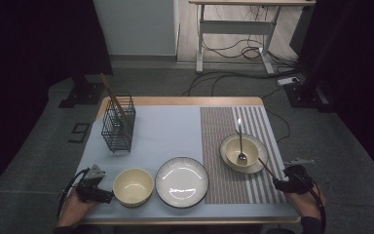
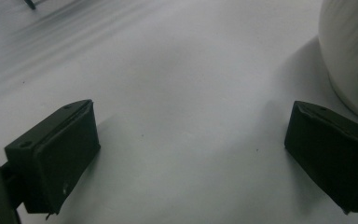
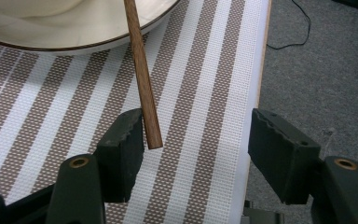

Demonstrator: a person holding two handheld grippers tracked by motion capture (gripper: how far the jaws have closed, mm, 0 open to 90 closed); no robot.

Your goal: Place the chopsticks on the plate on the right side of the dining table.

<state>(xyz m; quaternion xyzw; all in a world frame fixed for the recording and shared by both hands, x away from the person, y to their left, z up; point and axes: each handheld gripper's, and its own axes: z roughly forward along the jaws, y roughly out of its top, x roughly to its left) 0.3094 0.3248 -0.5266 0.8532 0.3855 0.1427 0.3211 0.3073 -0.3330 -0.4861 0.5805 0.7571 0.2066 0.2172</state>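
Your right gripper (image 1: 278, 184) sat at the near right corner of the table (image 1: 175, 101), over the striped placemat (image 1: 224, 185). Its jaws stood spread, as the right gripper view (image 3: 193, 147) showed. A wooden chopstick (image 3: 142, 79) lay between them, its near end right against the inner face of the jaw on the left of that view, while the other jaw stood well clear of it. You were not pinching the chopstick. It ran from your jaws up to the rim of the bowl (image 3: 74, 28) on the placemat, where its far end rested; in the high view it appeared as a thin dark stick (image 1: 267, 168) slanting from the gripper to that bowl (image 1: 230, 151). A metal spoon (image 1: 241, 144) stood in the same bowl, its handle leaning on the far rim.

Your left gripper (image 1: 108, 196) rested low at the near left corner of the table, just beside an empty cream bowl (image 1: 133, 186). Its jaws were spread wide in the left gripper view (image 2: 191, 149), with nothing but bare table cover between them, and the side of that cream bowl (image 2: 349, 51) rose close to the jaw on the right of that view.

A white plate (image 1: 181, 182) lay between the two bowls. At the far left a wire basket (image 1: 118, 124) held another long stick (image 1: 113, 97), leaning.
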